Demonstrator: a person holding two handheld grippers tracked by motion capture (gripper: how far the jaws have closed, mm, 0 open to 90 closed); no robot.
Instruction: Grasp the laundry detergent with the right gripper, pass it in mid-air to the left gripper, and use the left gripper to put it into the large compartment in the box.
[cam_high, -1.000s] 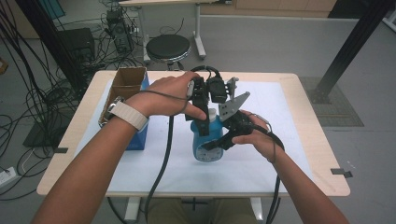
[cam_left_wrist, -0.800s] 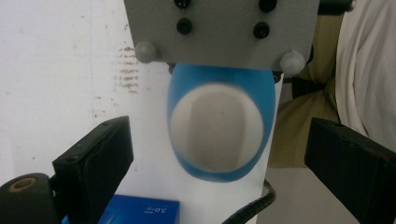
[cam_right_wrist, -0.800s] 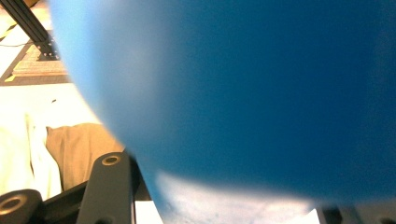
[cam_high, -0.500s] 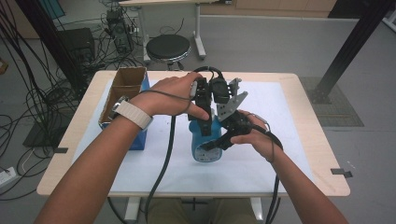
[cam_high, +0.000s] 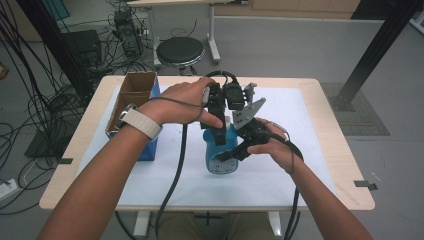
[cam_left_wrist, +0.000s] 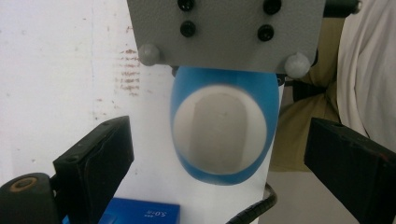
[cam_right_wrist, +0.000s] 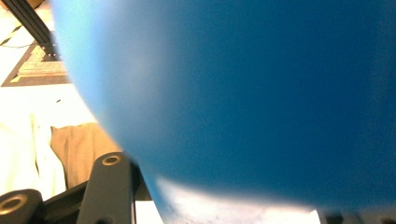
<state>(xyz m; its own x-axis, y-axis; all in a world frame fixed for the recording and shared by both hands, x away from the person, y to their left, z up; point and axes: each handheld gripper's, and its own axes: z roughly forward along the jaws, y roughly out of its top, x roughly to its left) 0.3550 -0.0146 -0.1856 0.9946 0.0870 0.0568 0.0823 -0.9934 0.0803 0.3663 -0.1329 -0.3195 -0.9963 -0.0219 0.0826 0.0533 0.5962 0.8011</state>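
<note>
Desk (cam_high: 327, 165): a light wooden top standing in the middle of the room, carrying a white sheet (cam_high: 300, 120) that is covering most of it.
Blue bottle (cam_high: 221, 152): standing upright near the middle of the white sheet, between the two hands; in the left gripper view its white cap end (cam_left_wrist: 219, 130) is facing the camera under a grey plate.
Right gripper (cam_high: 235, 152): lying against the bottle's right side, its fingers clamping the blue body; in the right gripper view the blue wall (cam_right_wrist: 243, 93) is sitting right up against the lens.
Left gripper (cam_high: 218, 127): hanging over the bottle's top and pointing down, its fingers (cam_left_wrist: 93, 163) standing wide on either side of the bottle and pressing on nothing.
Cardboard box (cam_high: 135, 92): standing open at the desk's left edge, on a blue box (cam_high: 150, 147) that is showing below the left wrist.
Cables: a thick black one (cam_high: 175, 175) is trailing from the left gripper over the desk's near edge.
Room: grey floor; a round black stool (cam_high: 180, 50) is standing beyond the desk's far edge, tangled cables (cam_high: 45, 110) are lying on the floor at left, and a black post (cam_high: 372, 52) is leaning at right.
Tape: small dark strips (cam_high: 365, 184) are sticking at the desk's near corners.
</note>
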